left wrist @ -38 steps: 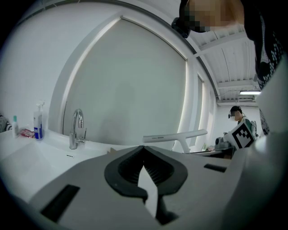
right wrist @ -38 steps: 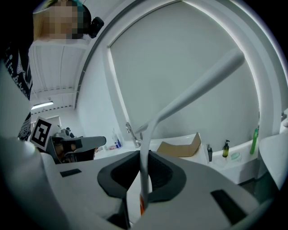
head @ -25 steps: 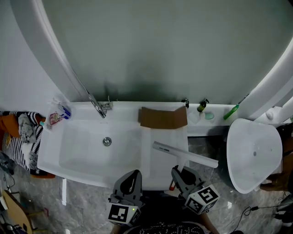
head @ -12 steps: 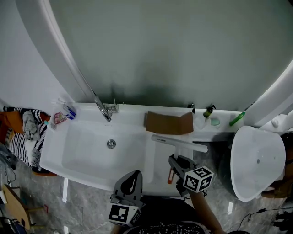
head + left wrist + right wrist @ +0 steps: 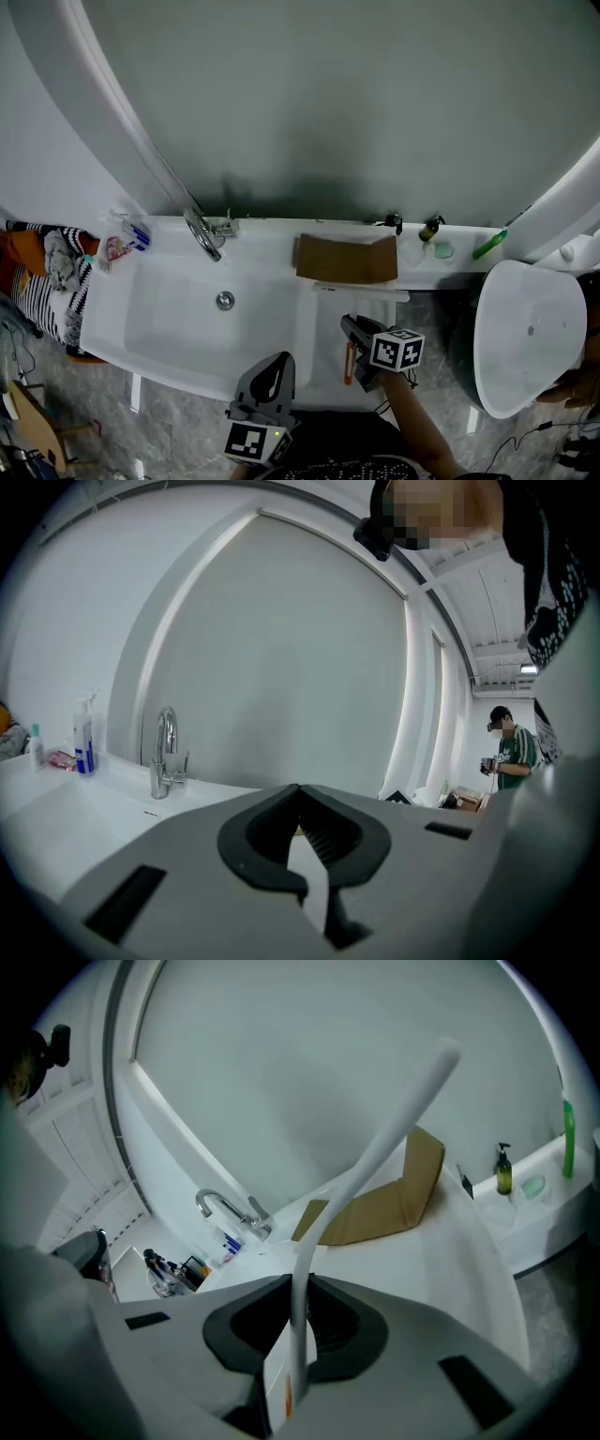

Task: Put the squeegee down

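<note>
squeegee in right gripper, along cardboard edge

Squeegee: blade earlier slanted out to the right, now lies level just in front of the cardboard.
Right gripper: has come down, rolled, and shifted left.

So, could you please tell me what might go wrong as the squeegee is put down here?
The squeegee, clamped in the right gripper's jaws, has its blade right by the cardboard; it may land on or shove it. Released on the smooth counter, it could slide into the basin or off the front edge.
</note>
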Action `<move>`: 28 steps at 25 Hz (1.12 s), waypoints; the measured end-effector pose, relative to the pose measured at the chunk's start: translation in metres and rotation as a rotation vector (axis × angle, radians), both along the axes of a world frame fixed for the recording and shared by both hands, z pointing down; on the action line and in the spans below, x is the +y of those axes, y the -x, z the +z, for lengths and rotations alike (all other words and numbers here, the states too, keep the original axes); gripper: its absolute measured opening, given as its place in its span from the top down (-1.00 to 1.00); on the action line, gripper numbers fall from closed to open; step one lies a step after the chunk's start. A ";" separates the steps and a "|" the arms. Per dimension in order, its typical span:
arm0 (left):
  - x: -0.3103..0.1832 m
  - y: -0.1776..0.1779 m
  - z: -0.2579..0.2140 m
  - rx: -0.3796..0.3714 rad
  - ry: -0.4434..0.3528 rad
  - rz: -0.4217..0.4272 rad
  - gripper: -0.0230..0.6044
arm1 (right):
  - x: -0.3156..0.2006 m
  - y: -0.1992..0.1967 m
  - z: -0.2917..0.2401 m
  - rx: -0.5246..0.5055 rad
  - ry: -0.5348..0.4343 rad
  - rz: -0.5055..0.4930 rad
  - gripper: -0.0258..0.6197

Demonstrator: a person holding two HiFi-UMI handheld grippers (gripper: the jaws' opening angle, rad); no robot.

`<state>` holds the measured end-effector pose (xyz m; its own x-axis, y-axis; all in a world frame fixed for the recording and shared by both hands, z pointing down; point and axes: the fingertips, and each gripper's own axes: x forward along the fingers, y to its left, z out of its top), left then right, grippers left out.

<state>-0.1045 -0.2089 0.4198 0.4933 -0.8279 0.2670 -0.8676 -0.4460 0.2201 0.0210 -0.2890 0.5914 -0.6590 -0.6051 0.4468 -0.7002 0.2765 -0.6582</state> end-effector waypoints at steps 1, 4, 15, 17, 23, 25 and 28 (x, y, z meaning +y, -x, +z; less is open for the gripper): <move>-0.001 0.000 0.000 -0.002 0.007 -0.003 0.91 | -0.002 -0.001 0.005 0.000 0.013 0.003 0.75; -0.005 0.001 0.002 -0.004 0.022 -0.017 0.91 | -0.005 -0.003 0.017 0.000 0.042 0.007 0.75; -0.011 -0.003 0.007 -0.011 -0.002 -0.015 0.91 | -0.009 -0.007 0.046 -0.075 0.144 0.064 0.75; -0.011 -0.003 0.006 -0.012 -0.003 -0.019 0.91 | -0.008 -0.009 0.048 -0.083 0.165 0.076 0.75; -0.013 -0.005 0.006 -0.005 0.009 -0.025 0.91 | -0.008 -0.013 0.058 -0.062 0.250 0.105 0.75; -0.012 -0.005 0.007 -0.007 0.011 -0.024 0.91 | -0.008 -0.013 0.060 -0.042 0.253 0.105 0.75; -0.013 -0.005 0.007 -0.008 0.011 -0.025 0.91 | -0.009 -0.012 0.060 -0.015 0.241 0.097 0.74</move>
<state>-0.0996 -0.2218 0.4265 0.4705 -0.8368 0.2800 -0.8801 -0.4221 0.2174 0.0331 -0.2975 0.6513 -0.6106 -0.5431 0.5764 -0.7056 0.0426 -0.7073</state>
